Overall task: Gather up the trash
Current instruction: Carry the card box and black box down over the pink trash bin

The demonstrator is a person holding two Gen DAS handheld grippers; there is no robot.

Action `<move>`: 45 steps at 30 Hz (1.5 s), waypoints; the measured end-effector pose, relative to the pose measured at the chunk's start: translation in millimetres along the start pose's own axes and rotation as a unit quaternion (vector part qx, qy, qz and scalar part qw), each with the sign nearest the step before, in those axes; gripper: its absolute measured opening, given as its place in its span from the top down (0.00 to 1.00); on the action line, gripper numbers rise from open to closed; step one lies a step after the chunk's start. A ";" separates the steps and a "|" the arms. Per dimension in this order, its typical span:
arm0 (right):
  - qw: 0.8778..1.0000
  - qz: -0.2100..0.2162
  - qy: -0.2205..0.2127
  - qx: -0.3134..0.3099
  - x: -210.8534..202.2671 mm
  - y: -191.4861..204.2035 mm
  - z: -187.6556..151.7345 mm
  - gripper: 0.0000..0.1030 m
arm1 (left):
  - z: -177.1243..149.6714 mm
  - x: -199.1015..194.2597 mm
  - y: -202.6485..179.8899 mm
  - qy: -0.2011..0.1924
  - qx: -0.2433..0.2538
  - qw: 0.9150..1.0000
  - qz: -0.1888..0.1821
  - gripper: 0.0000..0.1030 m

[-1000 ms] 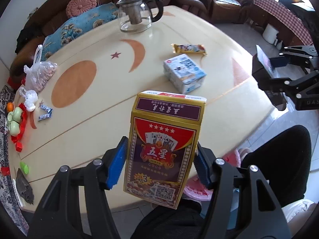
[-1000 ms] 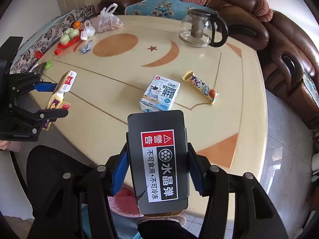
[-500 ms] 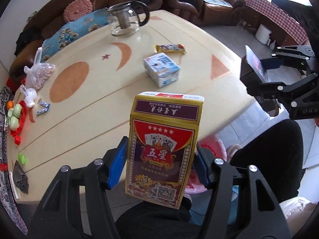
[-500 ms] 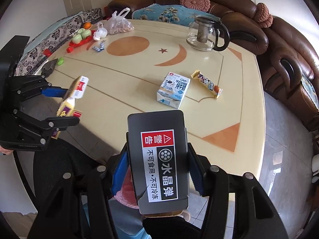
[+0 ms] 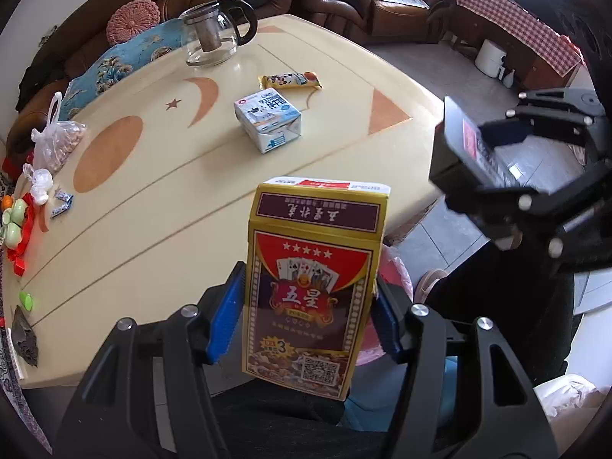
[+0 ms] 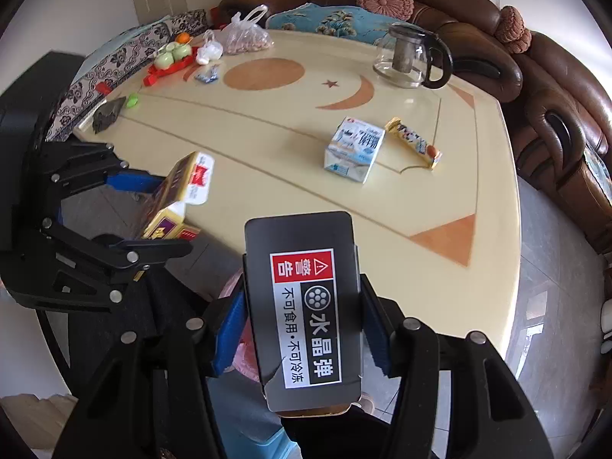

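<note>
While my left gripper [image 5: 310, 319] clamps the card box [image 5: 313, 287] and my right gripper [image 6: 302, 329] the black box [image 6: 304, 306] off the table [image 6: 267, 160] edge, milk carton [image 6: 354, 149] and snack wrapper [image 6: 415, 143] remain mid-table, uncollected.

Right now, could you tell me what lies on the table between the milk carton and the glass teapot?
Only bare tabletop with the inlaid crescent; nothing stands between milk carton and teapot, clearest in the right wrist view.
</note>
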State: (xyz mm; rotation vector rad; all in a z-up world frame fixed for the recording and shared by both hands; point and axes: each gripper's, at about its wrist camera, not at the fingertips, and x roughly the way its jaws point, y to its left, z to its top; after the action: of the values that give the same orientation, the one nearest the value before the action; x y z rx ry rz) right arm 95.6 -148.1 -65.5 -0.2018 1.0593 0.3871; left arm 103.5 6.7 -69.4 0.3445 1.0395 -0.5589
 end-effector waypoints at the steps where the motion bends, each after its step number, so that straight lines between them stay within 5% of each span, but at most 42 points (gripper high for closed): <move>1: 1.000 0.001 0.001 -0.002 1.9 2.5 -3.4 0.48 | -1.3 1.5 -1.5 0.000 -0.001 1.000 0.000 0.42; 26: 0.999 0.022 0.029 0.012 61.5 18.2 -79.8 0.48 | -62.0 72.7 -32.2 0.051 -0.011 0.998 -0.033 0.42; 45: 0.996 0.025 0.053 0.060 156.5 12.9 -123.7 0.48 | -100.1 167.6 -10.1 0.108 -0.128 0.980 -0.111 0.42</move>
State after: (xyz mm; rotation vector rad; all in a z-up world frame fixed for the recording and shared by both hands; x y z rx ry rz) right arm 57.9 -145.6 -261.8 -0.0889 1.1906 0.3599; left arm 91.1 5.1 -264.5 0.0622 1.3544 -0.5868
